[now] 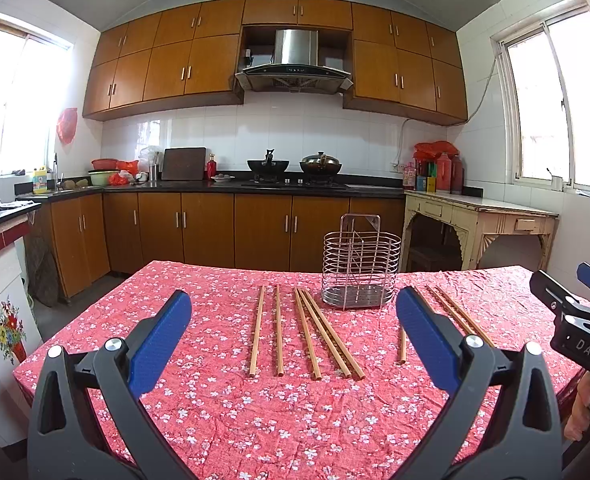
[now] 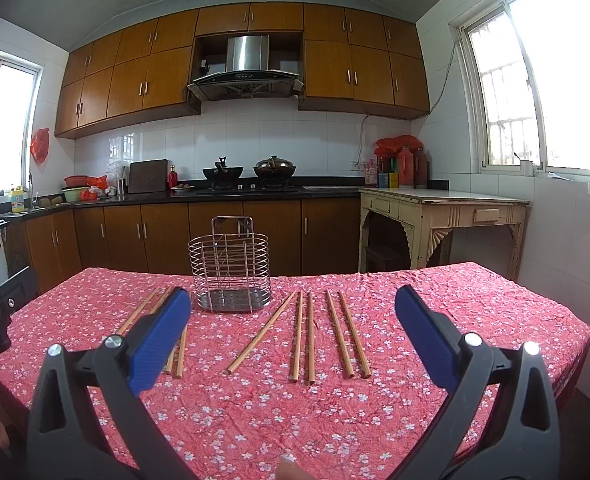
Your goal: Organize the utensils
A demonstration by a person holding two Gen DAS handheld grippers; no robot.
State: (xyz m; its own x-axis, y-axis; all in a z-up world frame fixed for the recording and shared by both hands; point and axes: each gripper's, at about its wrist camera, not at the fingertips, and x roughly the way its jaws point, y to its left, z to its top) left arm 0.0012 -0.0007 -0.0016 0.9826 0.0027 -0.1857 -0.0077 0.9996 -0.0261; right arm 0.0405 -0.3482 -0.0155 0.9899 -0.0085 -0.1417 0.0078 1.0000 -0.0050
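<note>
Your left gripper hangs above the near part of the table with its blue fingers spread wide and holding nothing. Five wooden chopsticks lie flat on the floral cloth, framed between those fingers in the view, well short of contact. The wire utensil holder stands upright beyond them. Your right gripper is likewise spread and empty, with five more chopsticks between its fingers.

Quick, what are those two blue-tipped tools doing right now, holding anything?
Left tool: open, holding nothing, above the tablecloth.
Right tool: open, holding nothing; the chopsticks lie untouched.
</note>
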